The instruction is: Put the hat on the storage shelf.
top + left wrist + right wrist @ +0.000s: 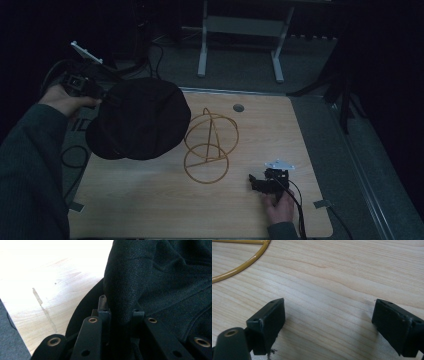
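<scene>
Closest to the camera in the high view, the right gripper (255, 183) is parked low on the light wood-grain tabletop (150, 200), near the front right corner, with a hand (280, 206) wrapped around its back end. In the right gripper view its jaws are spread wide apart with just bare wood between them, so nothing is being gripped there. A curved bit of yellow wire is caught in the top left corner of that view, well clear of the jaws.

A bit further in, around the middle of the table, a stand bent out of thin yellow wire (207, 146) is seen: a flat ring lying on the wood and a rounded cage of hoops rising behind it. It is standing free, touched by neither gripper.

Just left of the stand, a black floppy fabric hat (140, 120) is held up over the table's left side, its edge near the wire hoops; whether it's touching them can't be told. The hat is pinched by the left gripper (102, 97), which comes in from the far left edge. In the left gripper view a fold of the dark cloth (160, 280) is clamped tight between the jaws, and the tabletop is seen beyond it.

Farthest back, the legs of a grey metal frame (240, 45) are set on the dark floor beyond the table.
</scene>
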